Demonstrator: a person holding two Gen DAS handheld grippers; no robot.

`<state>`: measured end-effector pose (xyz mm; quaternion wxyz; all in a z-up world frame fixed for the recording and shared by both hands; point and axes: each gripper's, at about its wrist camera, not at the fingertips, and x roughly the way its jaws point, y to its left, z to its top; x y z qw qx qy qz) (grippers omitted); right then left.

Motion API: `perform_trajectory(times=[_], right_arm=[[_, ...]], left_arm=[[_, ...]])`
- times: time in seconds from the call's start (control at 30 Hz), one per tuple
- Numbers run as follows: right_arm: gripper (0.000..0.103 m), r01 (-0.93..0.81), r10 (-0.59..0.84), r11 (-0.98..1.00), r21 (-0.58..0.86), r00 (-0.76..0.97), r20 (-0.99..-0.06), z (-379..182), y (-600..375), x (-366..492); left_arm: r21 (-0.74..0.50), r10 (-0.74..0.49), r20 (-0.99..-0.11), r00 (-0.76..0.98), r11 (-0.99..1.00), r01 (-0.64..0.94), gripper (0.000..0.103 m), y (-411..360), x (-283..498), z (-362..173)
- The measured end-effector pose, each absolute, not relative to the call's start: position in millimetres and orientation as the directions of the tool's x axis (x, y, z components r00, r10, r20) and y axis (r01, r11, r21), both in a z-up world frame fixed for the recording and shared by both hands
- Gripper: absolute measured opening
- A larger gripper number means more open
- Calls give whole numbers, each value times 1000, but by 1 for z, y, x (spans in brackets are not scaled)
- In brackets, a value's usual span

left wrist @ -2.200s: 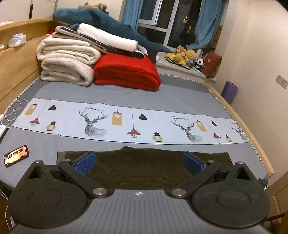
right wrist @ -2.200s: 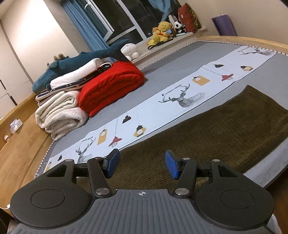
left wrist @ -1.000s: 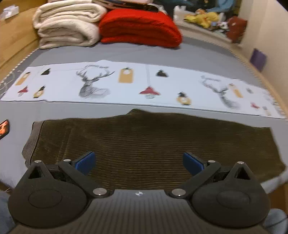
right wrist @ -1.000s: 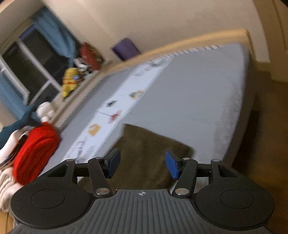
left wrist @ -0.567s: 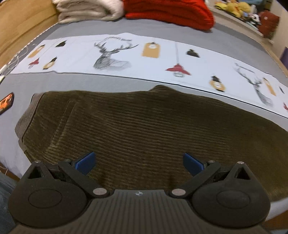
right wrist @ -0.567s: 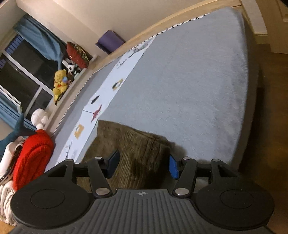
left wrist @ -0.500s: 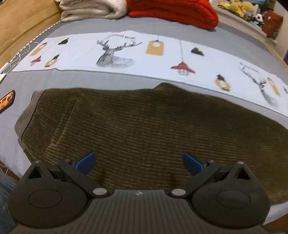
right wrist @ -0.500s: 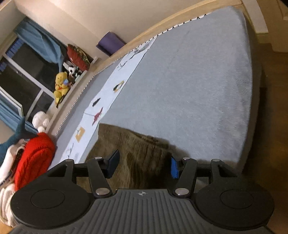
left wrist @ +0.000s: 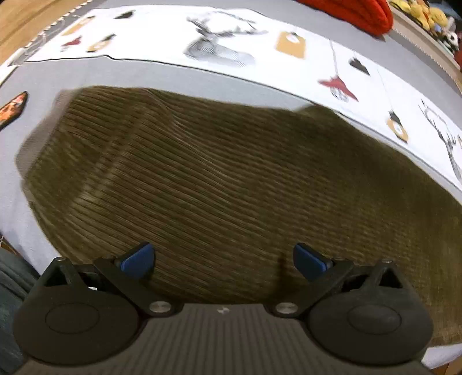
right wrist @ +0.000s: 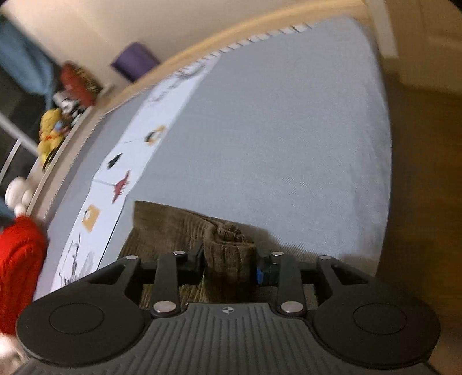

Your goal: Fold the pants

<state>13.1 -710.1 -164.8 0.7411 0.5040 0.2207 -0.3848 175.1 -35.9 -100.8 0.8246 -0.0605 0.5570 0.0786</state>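
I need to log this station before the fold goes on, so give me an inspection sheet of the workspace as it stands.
Surface: grey bed sheet with a white printed strip across it.
Job's things: brown corduroy pants lying spread out, one end bunched up.
Clutter: phone beside the pants; red blanket.
Grippers: left gripper open above the pants; right gripper has just been closing, jaws pressed on the bunched end.
Cables: white cable, blurred.
Surroundings: wooden bed frame, plush toys, purple roll.

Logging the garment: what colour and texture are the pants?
Olive-brown ribbed corduroy pants, clearest in the left wrist view.
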Motion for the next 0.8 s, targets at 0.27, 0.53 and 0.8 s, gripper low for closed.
perform_trajectory(times=[0.27, 0.53, 0.8], right_arm=[[50, 653, -310, 172, 737, 747, -589, -187, -705, -18], [23, 777, -374, 251, 578, 628, -682, -148, -686, 23], [23, 320, -53, 751, 578, 902, -429, -47, -499, 125]], left_arm=[[8, 127, -913, 387, 956, -293, 103, 17, 177, -85], [-37, 104, -924, 369, 934, -357, 103, 53, 173, -73], [-55, 129, -906, 404, 909, -414, 103, 99, 168, -48]])
